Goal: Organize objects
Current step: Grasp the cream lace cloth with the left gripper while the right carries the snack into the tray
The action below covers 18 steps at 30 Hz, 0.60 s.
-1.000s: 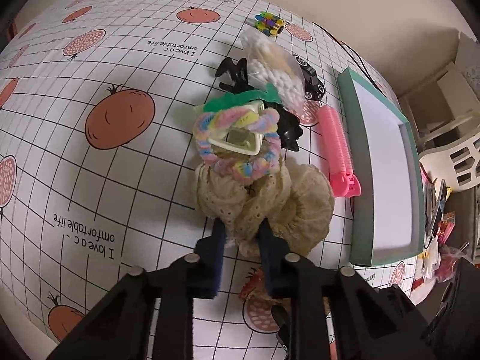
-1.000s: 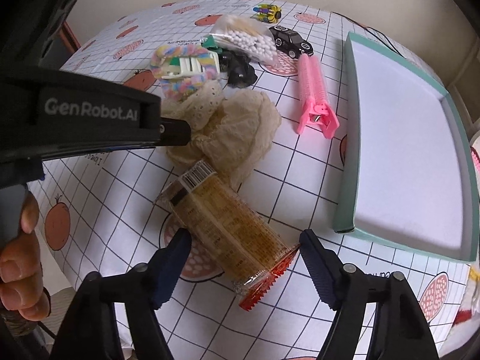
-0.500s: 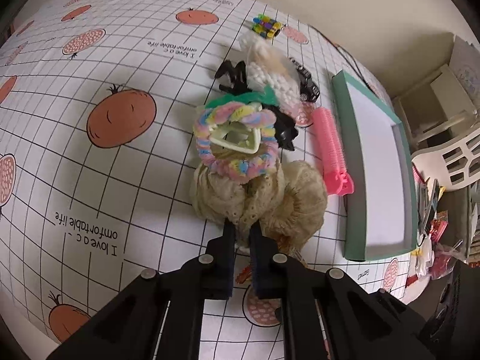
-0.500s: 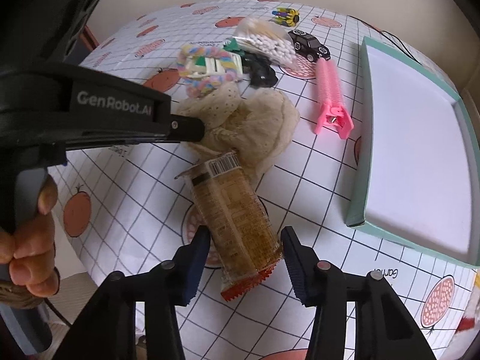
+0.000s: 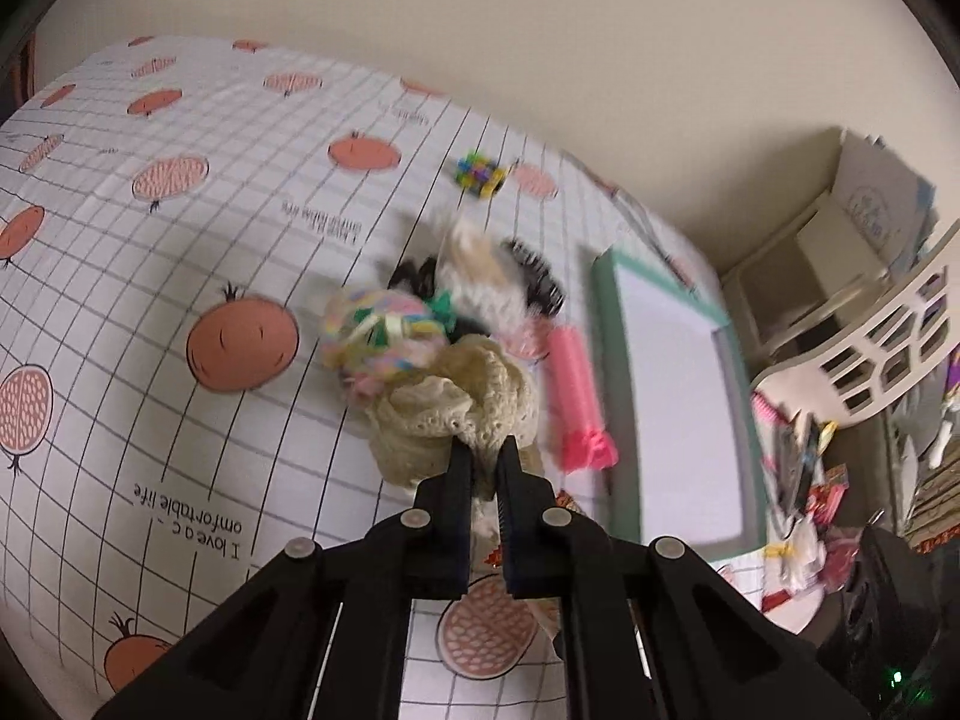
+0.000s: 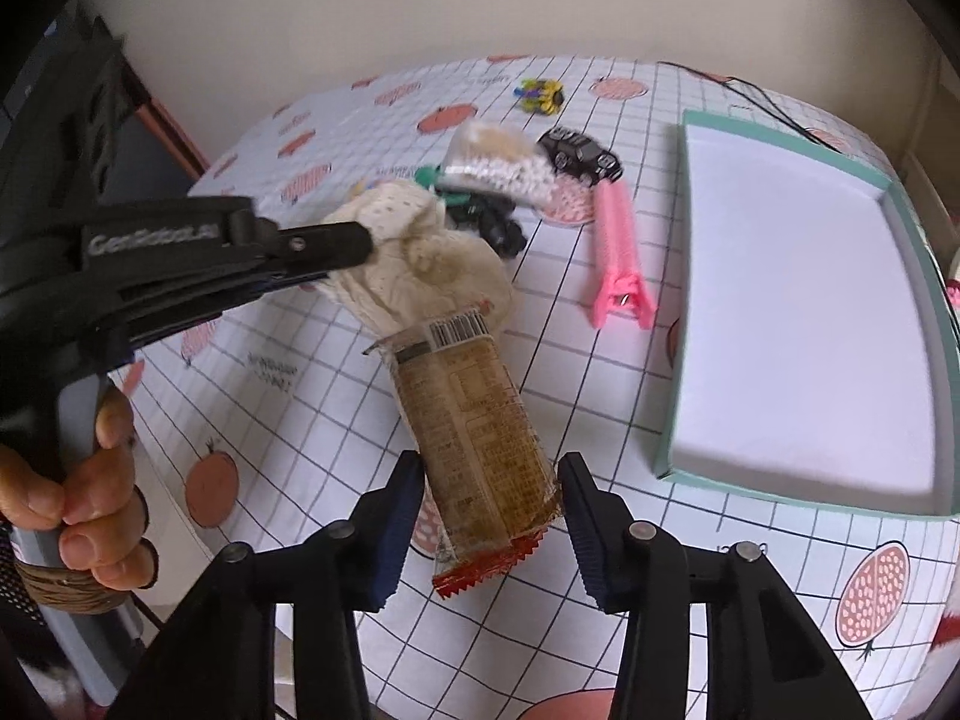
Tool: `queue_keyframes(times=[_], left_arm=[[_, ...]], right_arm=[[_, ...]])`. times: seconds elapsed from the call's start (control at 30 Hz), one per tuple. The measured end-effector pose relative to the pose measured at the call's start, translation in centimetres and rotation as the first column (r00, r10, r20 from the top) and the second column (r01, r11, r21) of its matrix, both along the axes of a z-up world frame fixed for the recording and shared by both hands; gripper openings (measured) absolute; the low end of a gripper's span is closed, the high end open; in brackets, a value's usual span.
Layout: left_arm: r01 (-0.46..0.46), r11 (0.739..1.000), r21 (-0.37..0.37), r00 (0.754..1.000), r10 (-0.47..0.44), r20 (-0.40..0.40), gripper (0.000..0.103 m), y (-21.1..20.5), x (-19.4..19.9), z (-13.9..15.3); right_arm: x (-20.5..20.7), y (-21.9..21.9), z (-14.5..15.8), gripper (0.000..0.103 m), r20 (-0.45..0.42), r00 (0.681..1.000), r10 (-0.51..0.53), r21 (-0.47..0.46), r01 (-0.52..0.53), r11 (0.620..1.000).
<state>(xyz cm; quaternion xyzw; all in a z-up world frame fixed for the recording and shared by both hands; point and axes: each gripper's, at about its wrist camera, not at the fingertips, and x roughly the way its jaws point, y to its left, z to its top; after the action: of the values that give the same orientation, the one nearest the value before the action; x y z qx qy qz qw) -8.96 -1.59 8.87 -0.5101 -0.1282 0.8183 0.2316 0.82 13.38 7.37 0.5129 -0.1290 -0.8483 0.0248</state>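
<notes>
The left claw (image 5: 483,450) is pressed together on the cream lace scrunchie (image 5: 456,408), pinching a fold of it; in the right wrist view the scrunchie looks raised off the surface (image 6: 600,372) near its middle. The pastel braided ring (image 5: 378,342) lies just beside it, blurred. The right claw (image 6: 489,516) is spread around the brown snack packet (image 6: 474,438), its pads close to both sides of the packet's red-edged end, though contact cannot be told. The packet's barcode end touches the scrunchie. The pink hair roller (image 6: 618,252) lies between the pile and the teal tray (image 6: 672,408), which sits along the surface's right edge.
</notes>
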Motion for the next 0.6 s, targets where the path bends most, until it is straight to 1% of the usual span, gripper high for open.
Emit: queue_keyframes(times=[0.03, 0.07, 0.17, 0.37, 0.6], left_arm=[[-0.007, 1.000, 0.022, 1.000, 0.008, -0.017, 0.007, -0.3, 0.0, 0.5], [-0.010, 0.999, 0.035, 1.000, 0.011, -0.029, 0.007, -0.5, 0.1, 0.8], [-0.019, 0.997, 0.080, 0.996, 0.026, -0.084, 0.007, -0.6, -0.2, 1.8], [-0.032, 0.983, 0.180, 0.987, 0.059, -0.147, 0.007, -2.0, 0.1, 3.6], [-0.025, 0.967, 0.252, 0.973, 0.081, -0.216, 0.007, -3.0, 0.5, 5.2]], right_arm=[[0.2, -0.1, 0.4, 0.049, -0.014, 1.000, -0.012, -0.006, 0.011, 1.000], [1.5, 0.3, 1.1, 0.049, -0.026, 1.000, -0.017, -0.013, 0.017, 1.000], [0.9, 0.4, 1.8, 0.049, -0.055, 0.998, -0.036, -0.033, 0.034, 0.999], [1.3, 1.6, 3.1, 0.049, -0.088, 0.994, -0.069, -0.066, 0.064, 0.996], [1.4, 2.9, 4.0, 0.048, -0.131, 0.985, -0.111, -0.083, 0.101, 0.991]])
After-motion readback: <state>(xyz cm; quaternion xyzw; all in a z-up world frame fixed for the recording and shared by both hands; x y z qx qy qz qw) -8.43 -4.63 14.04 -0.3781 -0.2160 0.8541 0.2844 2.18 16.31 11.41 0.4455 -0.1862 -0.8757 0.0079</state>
